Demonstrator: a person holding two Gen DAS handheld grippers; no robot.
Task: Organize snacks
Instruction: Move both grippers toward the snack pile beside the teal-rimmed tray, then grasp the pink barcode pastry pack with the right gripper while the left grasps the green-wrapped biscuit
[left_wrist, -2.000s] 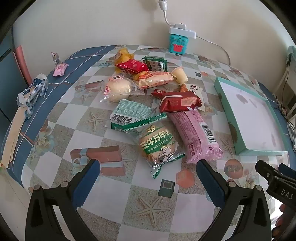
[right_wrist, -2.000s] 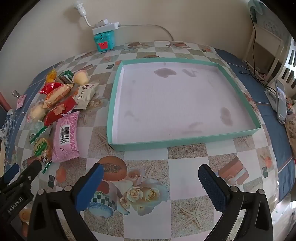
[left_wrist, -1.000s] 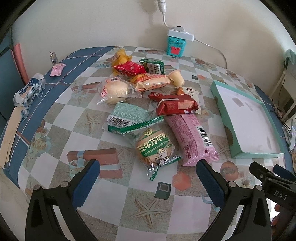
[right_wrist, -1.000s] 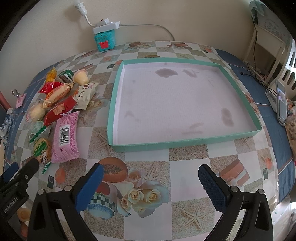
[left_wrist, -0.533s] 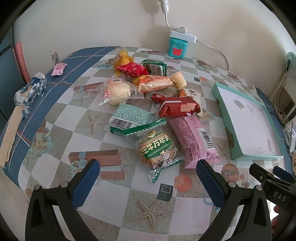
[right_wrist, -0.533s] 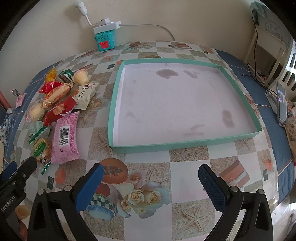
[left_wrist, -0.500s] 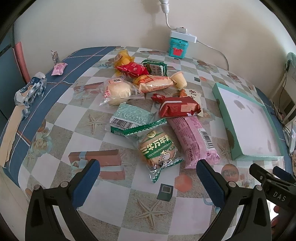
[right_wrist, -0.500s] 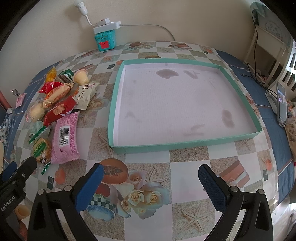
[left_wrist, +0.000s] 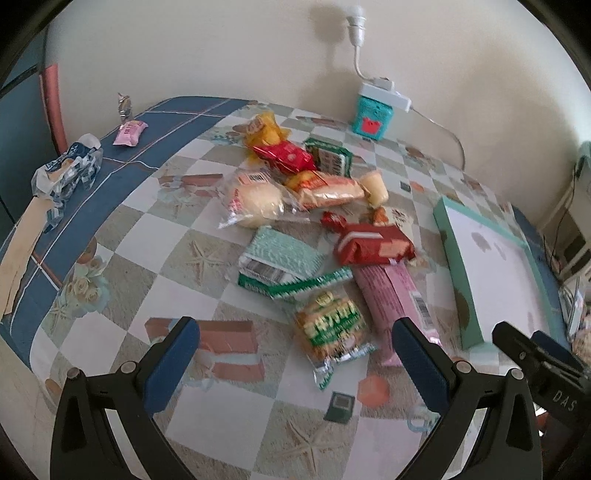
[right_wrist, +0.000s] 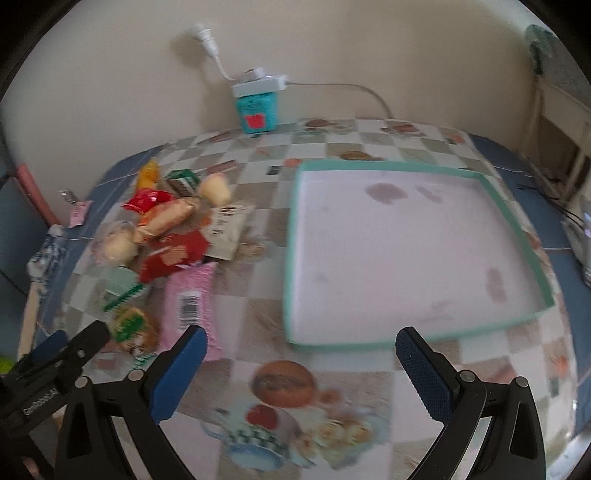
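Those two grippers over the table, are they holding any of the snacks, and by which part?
Nothing is held. The left gripper and the right gripper both have their jaws wide apart above the table, with every snack lying loose.

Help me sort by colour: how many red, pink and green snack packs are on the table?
Red packs: 2
Pink packs: 2
Green packs: 3
Total: 7
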